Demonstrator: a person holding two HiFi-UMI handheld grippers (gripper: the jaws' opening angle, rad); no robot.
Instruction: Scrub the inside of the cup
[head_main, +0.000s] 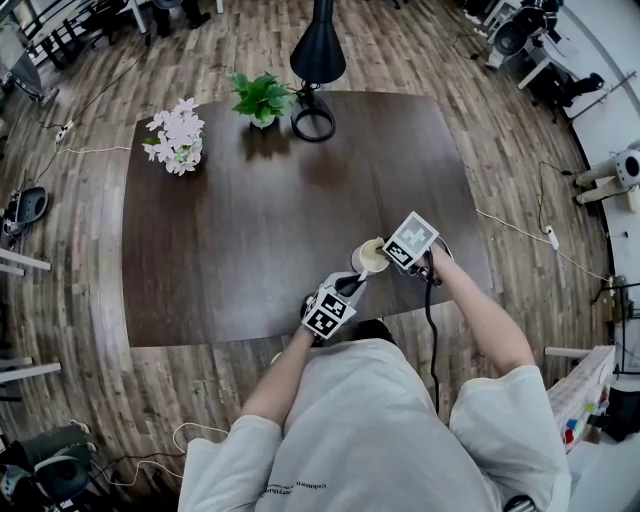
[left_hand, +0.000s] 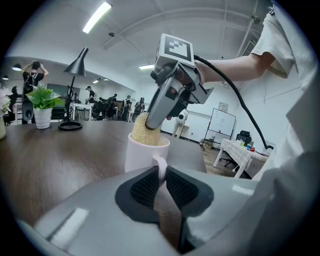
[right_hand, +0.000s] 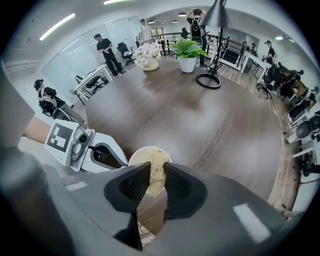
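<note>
Left gripper (left_hand: 162, 175) pinches the cup (left_hand: 142, 157) handle, right gripper (right_hand: 156, 177) a sponge (right_hand: 158, 165) inside; beyond the cup I see lamp (head_main: 317, 50), plant (head_main: 260, 98), flowers (head_main: 177, 135), dark table (head_main: 250, 240).

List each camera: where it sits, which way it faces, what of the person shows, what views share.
Head view: head-mounted, facing steeply down at the table; forearms and shirt show.
Left gripper view: on the left gripper, facing across the table, jaws shut on the cup handle; right forearm shows.
Right gripper view: on the right gripper, facing down into the cup, jaws shut on the sponge; left gripper shows.
Shared by all: cup, sponge.
</note>
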